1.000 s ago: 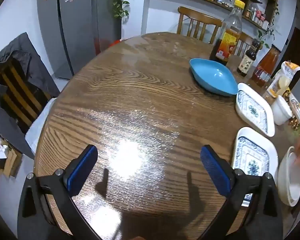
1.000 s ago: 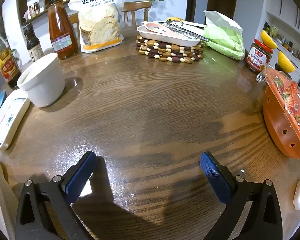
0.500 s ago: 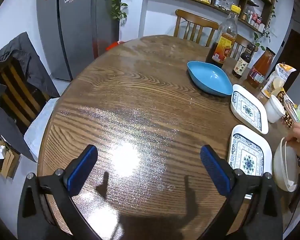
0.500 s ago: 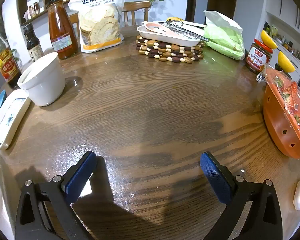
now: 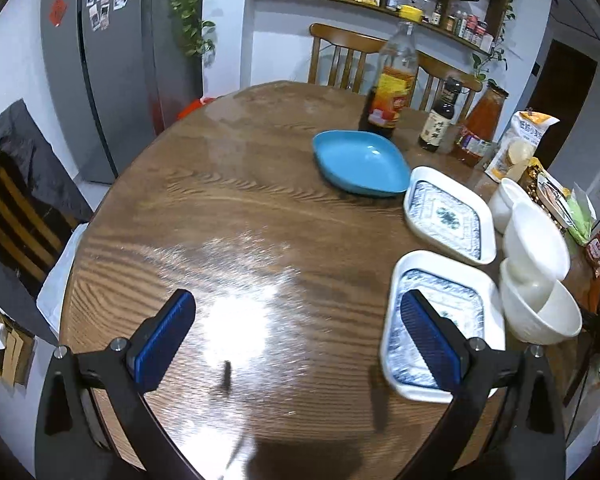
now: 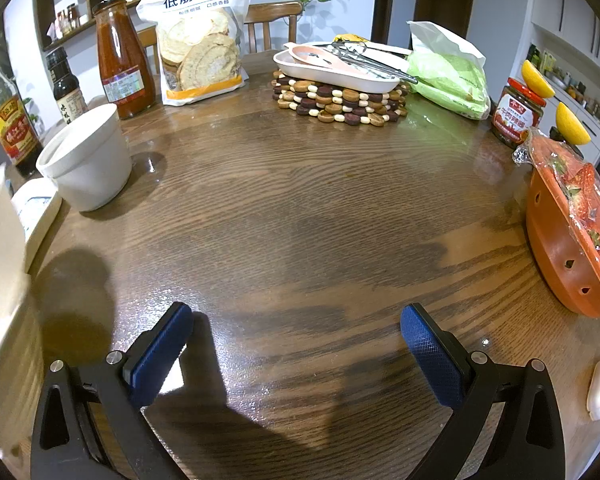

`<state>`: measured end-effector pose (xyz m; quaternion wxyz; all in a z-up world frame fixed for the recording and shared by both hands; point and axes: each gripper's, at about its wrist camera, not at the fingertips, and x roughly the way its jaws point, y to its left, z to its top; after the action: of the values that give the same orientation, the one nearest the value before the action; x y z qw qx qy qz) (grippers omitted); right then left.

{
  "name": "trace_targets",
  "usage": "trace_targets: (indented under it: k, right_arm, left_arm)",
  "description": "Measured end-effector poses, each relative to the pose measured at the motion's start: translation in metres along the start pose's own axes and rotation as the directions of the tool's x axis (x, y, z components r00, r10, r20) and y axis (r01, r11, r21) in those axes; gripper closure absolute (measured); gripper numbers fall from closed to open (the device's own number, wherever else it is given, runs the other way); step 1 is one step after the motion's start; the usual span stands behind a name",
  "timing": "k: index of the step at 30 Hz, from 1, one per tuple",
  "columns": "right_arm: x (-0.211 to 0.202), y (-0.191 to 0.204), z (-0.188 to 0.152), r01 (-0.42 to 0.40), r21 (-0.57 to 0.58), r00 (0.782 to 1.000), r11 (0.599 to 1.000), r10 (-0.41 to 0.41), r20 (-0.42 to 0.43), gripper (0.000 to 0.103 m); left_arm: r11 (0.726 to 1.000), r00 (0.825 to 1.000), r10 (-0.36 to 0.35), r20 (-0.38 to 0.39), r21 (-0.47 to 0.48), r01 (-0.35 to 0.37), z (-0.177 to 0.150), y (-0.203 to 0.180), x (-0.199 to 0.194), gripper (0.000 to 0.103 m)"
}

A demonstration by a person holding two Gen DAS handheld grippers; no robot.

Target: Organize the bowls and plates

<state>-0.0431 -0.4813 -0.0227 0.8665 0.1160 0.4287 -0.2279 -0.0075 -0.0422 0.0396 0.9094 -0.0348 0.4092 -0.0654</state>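
My left gripper (image 5: 296,336) is open above the round wooden table (image 5: 220,216), holding nothing. To its right lie two square blue-patterned plates, the near plate (image 5: 440,320) partly behind my right finger and the far plate (image 5: 448,216) beyond it. A blue oval dish (image 5: 360,160) sits further back. At the right edge a white bowl (image 5: 536,240) rests tilted inside a larger white bowl (image 5: 548,316), with a white cup (image 5: 504,200) behind. My right gripper (image 6: 296,336) is open over bare wood. The white cup (image 6: 88,160) stands to its far left, and a blurred white bowl edge (image 6: 0,240) fills the left border.
Sauce bottles (image 5: 392,84) and a flour bag (image 6: 200,36) line the back. A white tray of utensils on a beaded trivet (image 6: 340,100), a green bag (image 6: 448,76), a jar (image 6: 516,112) and an orange basket (image 6: 568,248) stand on the right. Chairs ring the table.
The left view has swung right and risen. A hand that held a white bowl at the right edge is gone, and the bowl now sits tilted in the larger bowl.
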Motion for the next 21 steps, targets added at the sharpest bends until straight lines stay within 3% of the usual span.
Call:
trace_targets:
  k: [10,13,16,18,21]
  right_arm:
    - [0.012,0.001,-0.006,0.003,0.009,1.000,1.000,-0.003,0.001,0.000]
    - [0.009,0.000,-0.014,-0.008,0.033,0.998,0.999,0.010,-0.058,0.000]
    - [-0.037,-0.002,-0.021,-0.079,0.008,0.996,0.997,0.079,-0.029,0.000]
    - [-0.075,0.001,-0.022,-0.060,-0.055,0.998,0.997,0.061,0.018,0.000]
    - [-0.131,0.007,-0.014,-0.115,-0.124,0.986,0.986,0.128,0.103,0.000]
  left_arm:
    - [0.996,0.999,0.026,0.037,0.088,-0.029,0.011,-0.081,-0.023,0.000]
    - [0.992,0.998,0.040,0.042,0.114,-0.045,0.007,-0.095,-0.032,0.000]
    - [0.990,0.997,0.054,0.054,0.124,-0.061,0.007,-0.106,-0.040,0.000]
    - [0.990,0.996,0.066,0.066,0.123,-0.074,0.006,-0.110,-0.046,0.000]
    - [0.989,0.994,0.073,0.076,0.125,-0.082,0.006,-0.112,-0.054,0.000]
